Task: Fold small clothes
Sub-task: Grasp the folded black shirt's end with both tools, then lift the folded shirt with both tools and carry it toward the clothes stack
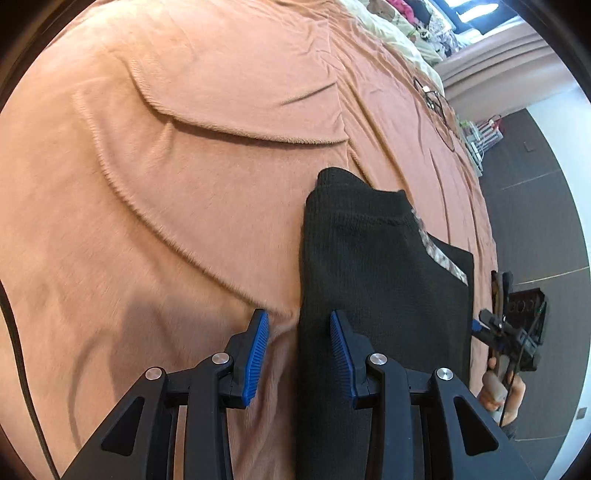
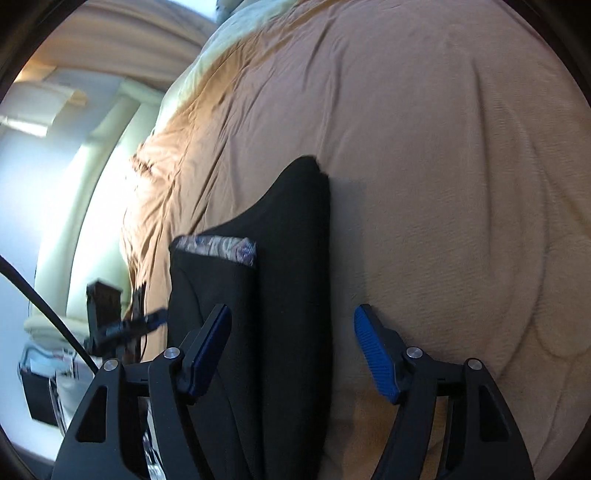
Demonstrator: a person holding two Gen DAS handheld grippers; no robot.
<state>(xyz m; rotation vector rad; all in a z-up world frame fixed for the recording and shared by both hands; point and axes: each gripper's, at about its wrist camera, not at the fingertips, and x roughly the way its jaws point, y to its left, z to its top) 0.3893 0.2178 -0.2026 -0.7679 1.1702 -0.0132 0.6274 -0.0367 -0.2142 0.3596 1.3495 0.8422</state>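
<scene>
Spread across the bed, a fuzzy salmon-orange blanket (image 1: 177, 155) serves as the folding surface, with a pale cream quilt (image 1: 391, 33) bunched at its far end and a pair of thin-framed spectacles (image 1: 430, 96) lying near the edge. One dark knitted garment with a patterned lining strip (image 1: 373, 266) lies on the blanket, already doubled over lengthwise, close in front of both tools.

The left gripper (image 1: 298, 345) stands open at a middling width, its fingers astride the garment's folded left edge but not pinching it. The right gripper (image 2: 291, 345) is spread wider, one finger over the cloth, the other over bare blanket — nothing held.

To fold well, I judge each tool should close low on the near hem, catching every layer, then both should lift together and carry it toward the far end, edges matched, before releasing and smoothing.

Count: one garment, one blanket, one quilt, one pair of spectacles, two grippers — four blue ribbed pads (image 1: 258, 356).
</scene>
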